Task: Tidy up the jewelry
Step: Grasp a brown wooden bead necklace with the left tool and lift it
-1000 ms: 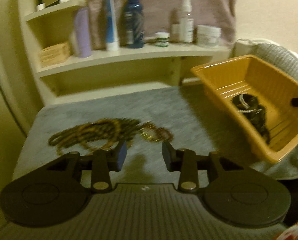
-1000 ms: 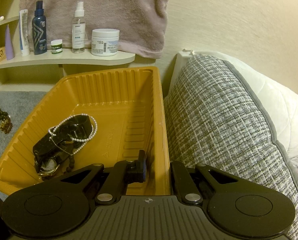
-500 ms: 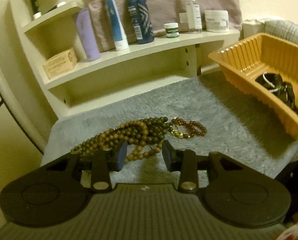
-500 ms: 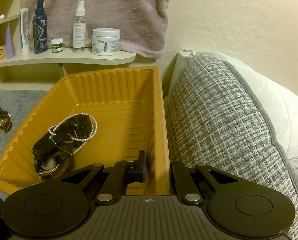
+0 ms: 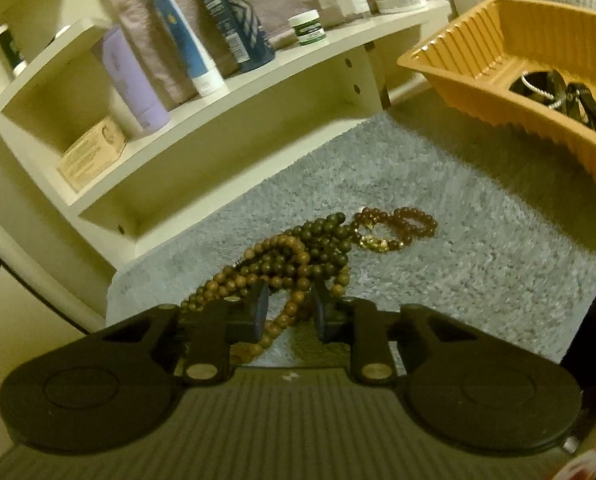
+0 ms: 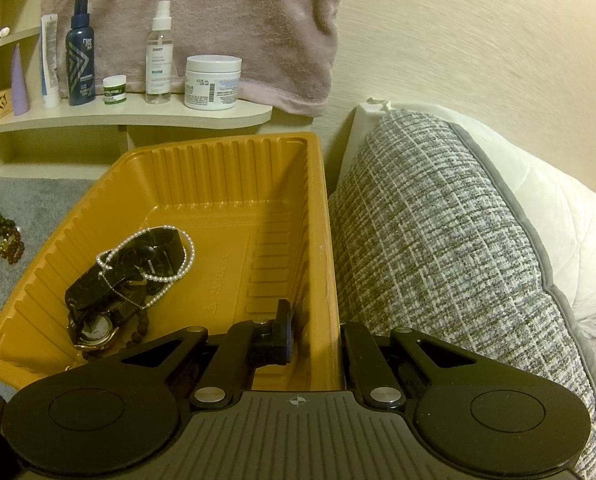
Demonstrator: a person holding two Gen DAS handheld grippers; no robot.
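Orange ribbed tray (image 6: 233, 184): landmark.
- In it: black-strap wristwatch (image 6: 97, 326) with a pearl strand (image 6: 165, 256) draped over it.
- On its right wall: right gripper (image 6: 316, 334), pinching the wall.
- Left of it, on the grey mat (image 5: 438, 208): wooden bead necklace (image 5: 281, 264), heaped; amber bead bracelet (image 5: 402, 226) touching that heap.
- At the heap: left gripper (image 5: 287, 310), jaws closing, a bead strand between them, not yet pinched.
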